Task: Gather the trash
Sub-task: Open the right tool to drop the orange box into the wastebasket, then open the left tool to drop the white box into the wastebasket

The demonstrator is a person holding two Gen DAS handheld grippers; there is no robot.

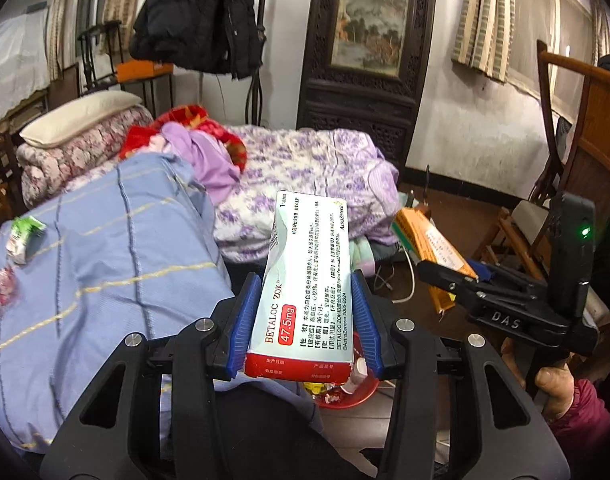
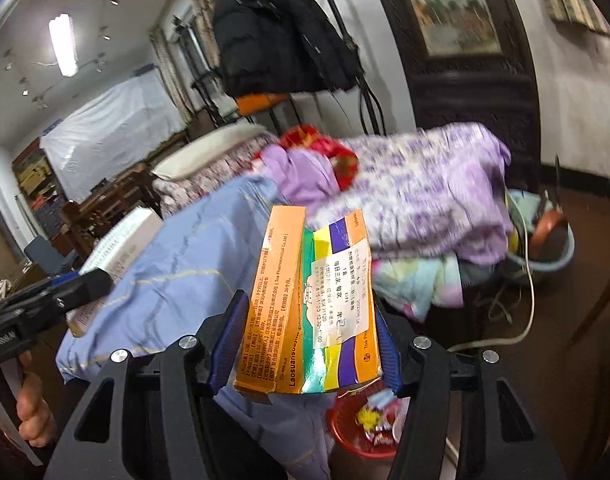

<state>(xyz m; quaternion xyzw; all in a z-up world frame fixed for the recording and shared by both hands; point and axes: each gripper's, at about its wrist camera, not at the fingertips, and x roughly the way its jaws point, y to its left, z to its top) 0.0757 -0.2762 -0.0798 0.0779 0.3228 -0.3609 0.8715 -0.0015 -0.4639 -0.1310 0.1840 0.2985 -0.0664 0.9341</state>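
the left gripper (image 1: 305, 320) clamps a pale medicine box (image 1: 305, 288) between its 2 blue pads, and the box points out over the bed. the right gripper (image 2: 305, 340) grips an orange box (image 2: 309, 312) the same way. both boxes hang above a red bin (image 2: 365, 428) already holding scraps. a green wrapper (image 1: 23, 238) and a pink wrapper (image 1: 3, 286) lie on the blue blanket (image 1: 117, 248).

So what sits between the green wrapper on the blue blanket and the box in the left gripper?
Left wrist view: only blue blanket between green wrapper and Betaloc box.
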